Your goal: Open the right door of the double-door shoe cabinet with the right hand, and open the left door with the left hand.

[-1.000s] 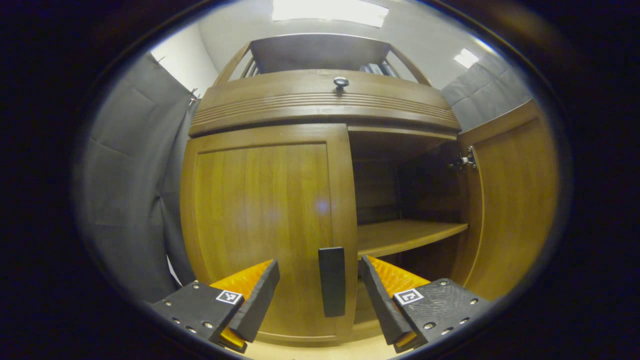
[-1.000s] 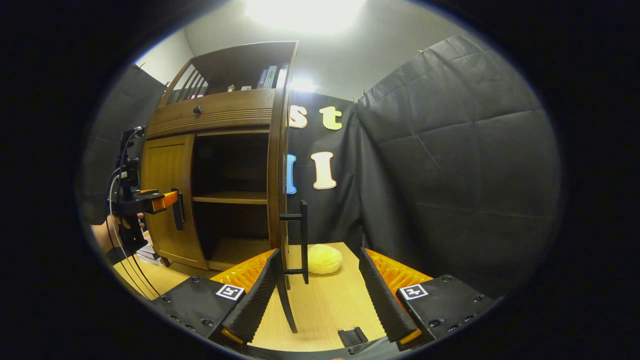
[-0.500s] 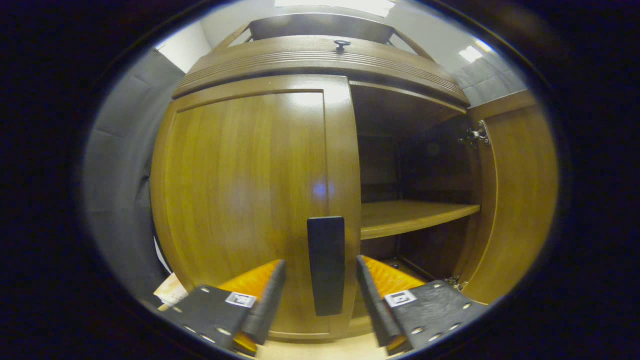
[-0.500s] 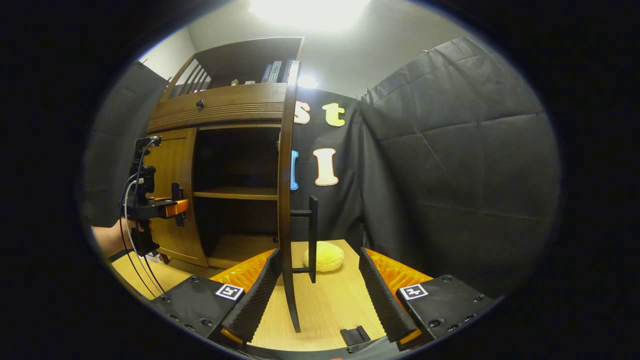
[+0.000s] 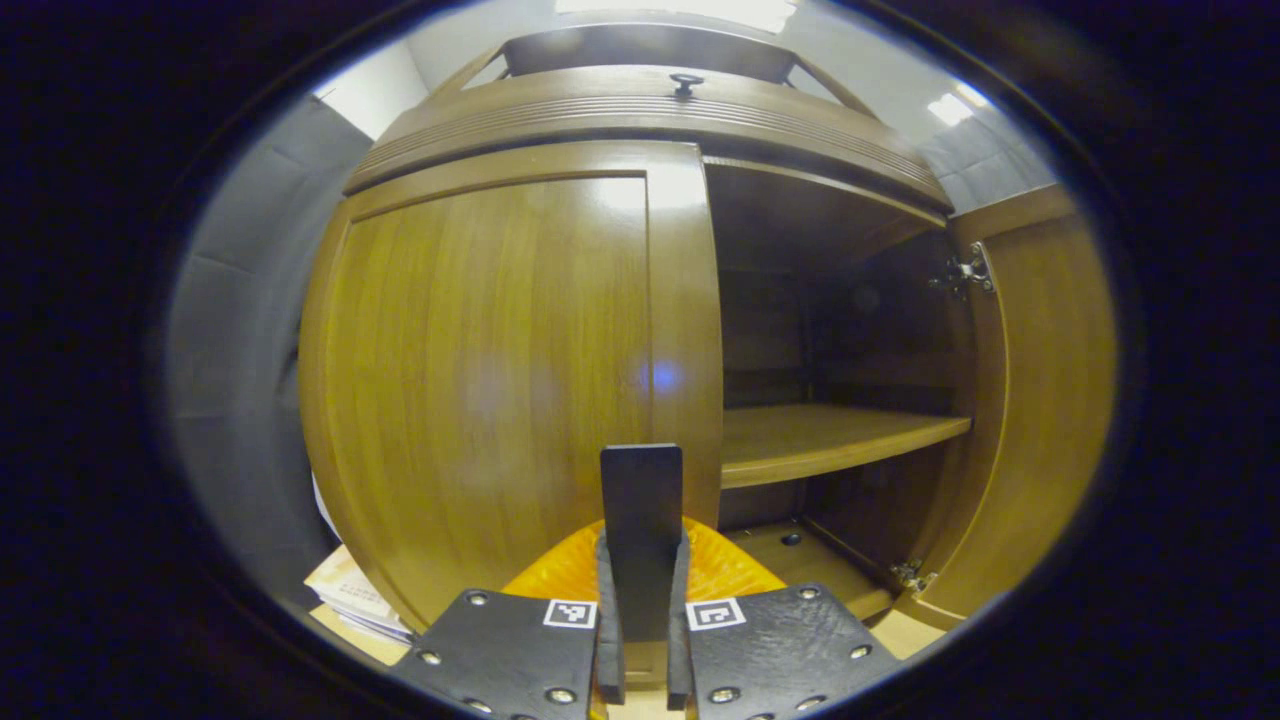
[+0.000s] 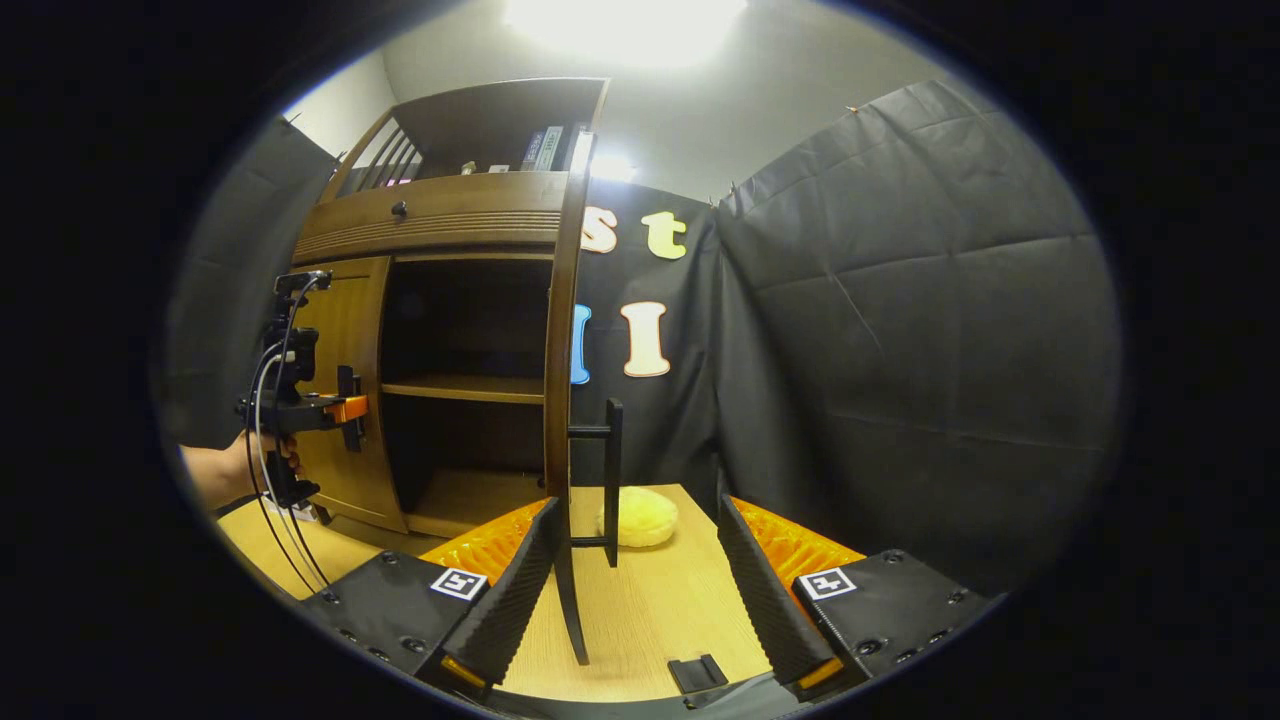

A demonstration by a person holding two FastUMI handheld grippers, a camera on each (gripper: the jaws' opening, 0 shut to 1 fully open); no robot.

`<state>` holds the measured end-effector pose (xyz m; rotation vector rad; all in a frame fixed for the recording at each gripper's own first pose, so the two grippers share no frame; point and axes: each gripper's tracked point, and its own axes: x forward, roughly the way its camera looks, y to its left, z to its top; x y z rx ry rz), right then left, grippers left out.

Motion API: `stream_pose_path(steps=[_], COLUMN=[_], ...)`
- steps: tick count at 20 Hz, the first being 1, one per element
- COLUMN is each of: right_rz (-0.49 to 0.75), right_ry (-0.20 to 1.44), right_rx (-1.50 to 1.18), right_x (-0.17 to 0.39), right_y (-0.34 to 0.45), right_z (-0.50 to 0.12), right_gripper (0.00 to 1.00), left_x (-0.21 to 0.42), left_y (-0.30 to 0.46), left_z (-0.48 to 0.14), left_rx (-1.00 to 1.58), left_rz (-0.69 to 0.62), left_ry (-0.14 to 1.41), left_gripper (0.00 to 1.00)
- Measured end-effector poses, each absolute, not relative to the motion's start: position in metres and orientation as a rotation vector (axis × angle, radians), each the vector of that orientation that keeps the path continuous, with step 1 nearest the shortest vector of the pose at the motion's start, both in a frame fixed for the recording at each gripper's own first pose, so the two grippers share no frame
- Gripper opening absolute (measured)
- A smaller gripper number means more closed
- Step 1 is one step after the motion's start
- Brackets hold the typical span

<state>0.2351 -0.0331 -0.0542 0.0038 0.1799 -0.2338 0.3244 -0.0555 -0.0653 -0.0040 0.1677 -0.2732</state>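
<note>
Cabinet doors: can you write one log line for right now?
left claw: shut on left door handle | left door: closed | right door: open | right claw: open

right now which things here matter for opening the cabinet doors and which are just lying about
Job: left door, its handle clamped by the left gripper; right door already open, its handle; right gripper open.

Lying about: yellow sponge, books on top, drawer knob.

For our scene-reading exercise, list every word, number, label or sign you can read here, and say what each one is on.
Book spines on the cabinet top shelf: too small to read.
Square markers on the left gripper and the right gripper: coded patterns, no words.
Paper stack beside the cabinet: too blurred to read.
Nothing here can be quoted.
</note>
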Motion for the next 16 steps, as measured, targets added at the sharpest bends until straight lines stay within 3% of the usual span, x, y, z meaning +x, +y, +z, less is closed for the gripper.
stream_pose_path(steps=[16], right_rz=[-0.142], right_ry=[0.164], right_rx=[0.016], right_x=[0.231], right_y=[0.008], right_z=[-0.050], right_gripper=[0.98], left_x=[0.245], left_y=[-0.014], left_z=[-0.053], left_rx=[-0.040], left_rz=[-0.293], left_ry=[0.194], left_gripper=[0.19])
